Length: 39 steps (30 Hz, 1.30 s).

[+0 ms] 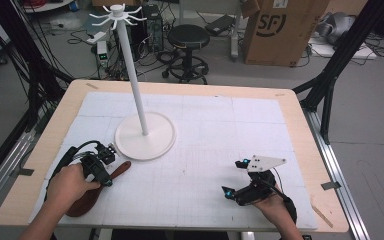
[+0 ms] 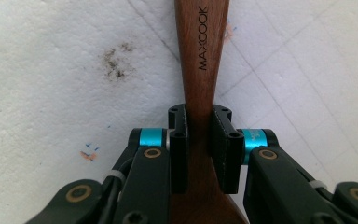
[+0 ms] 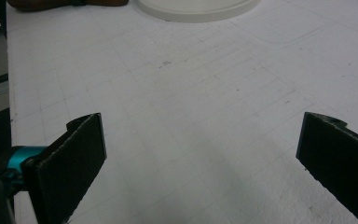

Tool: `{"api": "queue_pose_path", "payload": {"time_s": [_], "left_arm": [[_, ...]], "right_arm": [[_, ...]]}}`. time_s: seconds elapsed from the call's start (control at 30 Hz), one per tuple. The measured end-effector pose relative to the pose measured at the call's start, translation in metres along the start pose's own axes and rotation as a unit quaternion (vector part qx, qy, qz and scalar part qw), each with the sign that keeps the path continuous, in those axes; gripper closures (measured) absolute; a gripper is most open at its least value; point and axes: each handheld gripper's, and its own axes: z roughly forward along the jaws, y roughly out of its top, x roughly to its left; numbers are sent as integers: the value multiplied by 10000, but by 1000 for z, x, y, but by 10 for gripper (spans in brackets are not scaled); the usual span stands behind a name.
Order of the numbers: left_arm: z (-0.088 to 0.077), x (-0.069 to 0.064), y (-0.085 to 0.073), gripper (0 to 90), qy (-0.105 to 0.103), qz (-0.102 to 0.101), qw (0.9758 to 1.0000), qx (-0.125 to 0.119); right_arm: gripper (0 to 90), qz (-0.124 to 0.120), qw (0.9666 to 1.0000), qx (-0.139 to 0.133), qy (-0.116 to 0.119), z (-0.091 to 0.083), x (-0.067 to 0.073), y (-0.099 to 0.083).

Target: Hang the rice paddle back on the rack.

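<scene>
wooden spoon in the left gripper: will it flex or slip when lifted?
The wooden spoon looks like solid wood, so probably stiff, no flex. The left gripper is shut on its narrow neck, and the smooth finish might let it pivot. Its broad end lies flat on the white mat, so rolling seems unlikely.

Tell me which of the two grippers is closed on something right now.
The left gripper. It is clamped on the handle of the wooden spoon that lies on the white mat, while the right gripper has its jaws wide apart with nothing between them.
</scene>
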Motion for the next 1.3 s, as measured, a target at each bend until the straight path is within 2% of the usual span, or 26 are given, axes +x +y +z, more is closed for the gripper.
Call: {"api": "queue_pose_path", "payload": {"time_s": [0.23,0.27,0.33,0.4,0.57,0.77,0.87,1.0,1.1,1.2,1.3], "left_arm": [[-8,-2,-5,785,-166,262,9990,-321],[-8,-3,-7,785,-177,203,9987,-441],[-11,-3,-8,785,-135,277,9982,-519],[-13,-3,-10,785,-181,293,9974,-629],[-21,-3,-14,785,-314,336,9941,-984],[-29,-3,-20,785,-400,346,9910,-1231],[-35,-1,-23,785,-474,391,9880,-1418],[-43,1,-26,785,-661,424,9825,-1686],[-50,-1,-27,785,-634,476,9798,-1838],[-58,-2,-29,785,-695,605,9734,-2096],[-63,-3,-29,785,-772,673,9691,-2246]], "right_arm": [[2,-48,10000,-3,16,1,0,-1],[2,-30,10000,0,22,1,0,-1],[2,-38,10000,2,20,1,0,-1],[2,-29,10000,4,11,1,0,-1],[2,-37,10000,14,32,2,0,-2],[1,-25,10000,18,31,2,0,-3],[2,-20,10000,17,33,2,0,-3],[2,-3,10000,25,29,2,0,-3],[2,8,10000,30,24,3,0,-3],[2,-7,10000,41,25,3,0,-3],[2,4,10000,38,27,3,0,-3]]}}
